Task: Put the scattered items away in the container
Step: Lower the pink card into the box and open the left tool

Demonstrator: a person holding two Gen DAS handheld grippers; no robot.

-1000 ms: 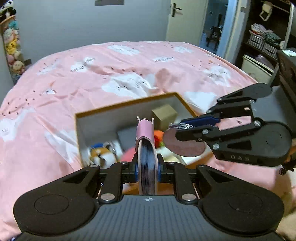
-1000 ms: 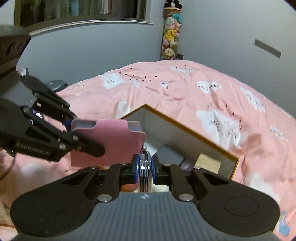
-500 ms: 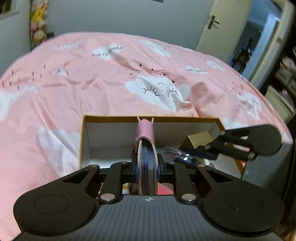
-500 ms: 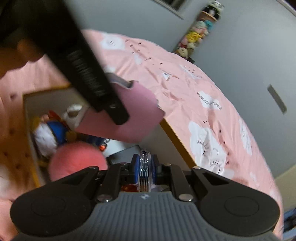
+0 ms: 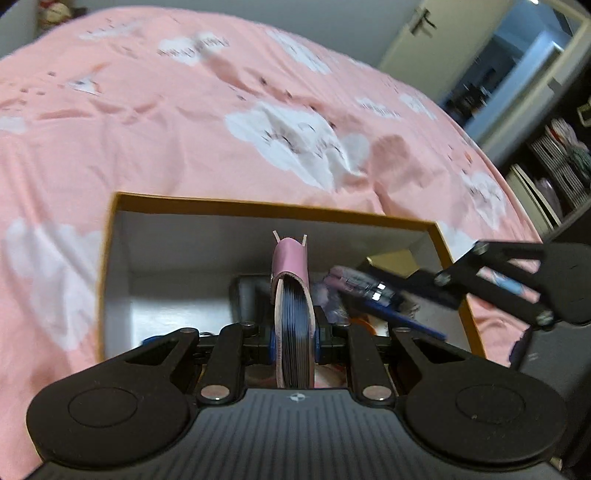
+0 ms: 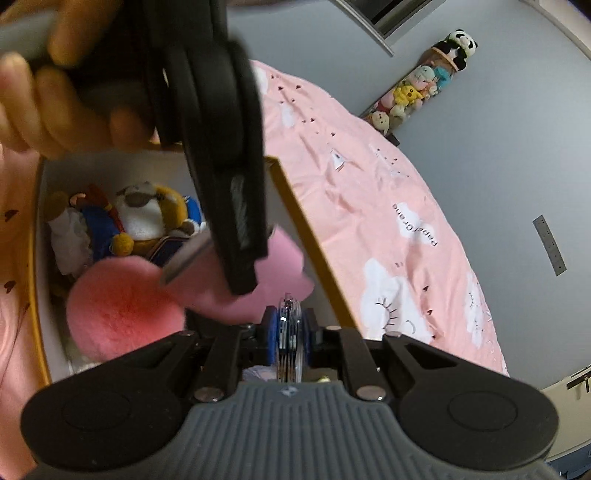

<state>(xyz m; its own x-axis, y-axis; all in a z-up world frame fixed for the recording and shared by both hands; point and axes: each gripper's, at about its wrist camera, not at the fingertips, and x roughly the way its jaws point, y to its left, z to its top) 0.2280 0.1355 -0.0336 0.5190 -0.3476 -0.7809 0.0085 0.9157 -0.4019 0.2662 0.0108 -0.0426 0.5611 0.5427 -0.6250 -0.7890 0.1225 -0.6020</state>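
Observation:
An open cardboard box [image 5: 266, 208] with white inner walls sits on the pink bed. My left gripper [image 5: 293, 338] is shut on a pink notebook [image 5: 291, 295], held edge-up over the box. My right gripper [image 6: 290, 334] is shut on a thin round metal-rimmed disc [image 6: 290, 332], also over the box [image 6: 303, 229]. The right gripper shows in the left wrist view [image 5: 376, 290], reaching in from the right. The left gripper's black body [image 6: 225, 166] and the pink notebook [image 6: 273, 273] fill the middle of the right wrist view.
Inside the box lie plush toys [image 6: 136, 218], a pink fluffy ball [image 6: 122, 306], a small tan box [image 5: 395, 258] and a dark flat item [image 5: 251, 299]. The pink cloud-print duvet [image 5: 221, 110] surrounds the box. A door [image 5: 424, 26] and shelves [image 5: 554, 147] stand at the right.
Both grippers have moved in closer over the box and lower, still holding their items. The left gripper now crosses in front of the right wrist camera.

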